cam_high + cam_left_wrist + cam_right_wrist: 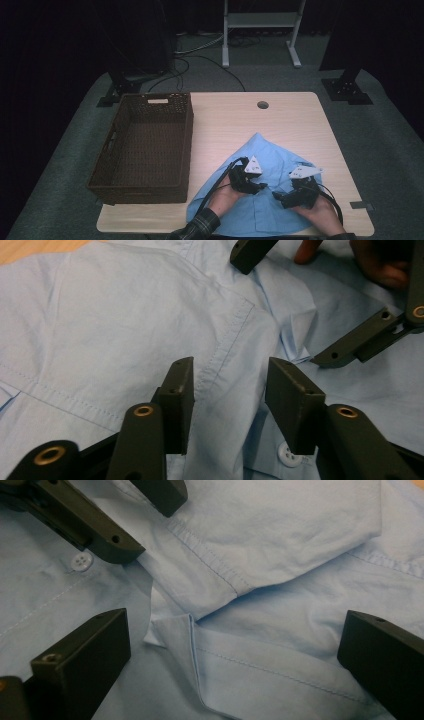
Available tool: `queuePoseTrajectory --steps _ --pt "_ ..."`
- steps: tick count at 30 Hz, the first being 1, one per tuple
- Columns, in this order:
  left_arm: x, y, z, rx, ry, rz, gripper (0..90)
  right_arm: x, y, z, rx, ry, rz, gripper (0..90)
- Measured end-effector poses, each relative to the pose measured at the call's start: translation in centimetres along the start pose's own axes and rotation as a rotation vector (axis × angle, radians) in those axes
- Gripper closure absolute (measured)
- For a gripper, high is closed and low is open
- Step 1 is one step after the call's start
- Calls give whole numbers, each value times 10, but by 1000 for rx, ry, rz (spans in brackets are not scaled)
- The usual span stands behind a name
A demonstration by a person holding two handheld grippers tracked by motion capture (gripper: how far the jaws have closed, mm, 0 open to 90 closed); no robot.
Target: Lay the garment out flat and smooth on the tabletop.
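Shirt (260, 210) plain light blue, white button (287, 454). Basket (145, 145) dark brown, woven. Desk (300, 120) pale wood. Both hand-held grippers, left (257, 187) and right (280, 198), black with grey plates. Sleeve (200, 225) dark plaid.

Light wood table (300, 120) with rounded corners and a round cable hole (263, 105) near the far edge. Grey carpet floor (385, 145) on all sides. Dark curtain (75, 35) across the back and left, unlit. White metal stand (260, 30) with two feet behind the table. Black cables (200, 60) loose on the floor at the rear. Black base brackets (347, 87) at the back right and back left. Dim overhead lighting, brightest on the tabletop.
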State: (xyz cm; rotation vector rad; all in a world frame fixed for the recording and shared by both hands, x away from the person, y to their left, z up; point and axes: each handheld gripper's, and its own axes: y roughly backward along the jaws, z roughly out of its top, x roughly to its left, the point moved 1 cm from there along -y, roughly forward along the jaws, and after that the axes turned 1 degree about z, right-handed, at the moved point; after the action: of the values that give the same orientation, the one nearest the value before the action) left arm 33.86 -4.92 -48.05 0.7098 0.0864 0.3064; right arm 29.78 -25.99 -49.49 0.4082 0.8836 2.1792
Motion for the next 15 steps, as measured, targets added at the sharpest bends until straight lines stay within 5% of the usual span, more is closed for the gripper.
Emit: queuePoseTrajectory --steps 8,15 --pt "-2 -3 -2 16 -44 54 776 0 0 0 0 0 0 0" --pt "0 -1 -1 0 -3 42 884 0 0 0 0 0 0 0"
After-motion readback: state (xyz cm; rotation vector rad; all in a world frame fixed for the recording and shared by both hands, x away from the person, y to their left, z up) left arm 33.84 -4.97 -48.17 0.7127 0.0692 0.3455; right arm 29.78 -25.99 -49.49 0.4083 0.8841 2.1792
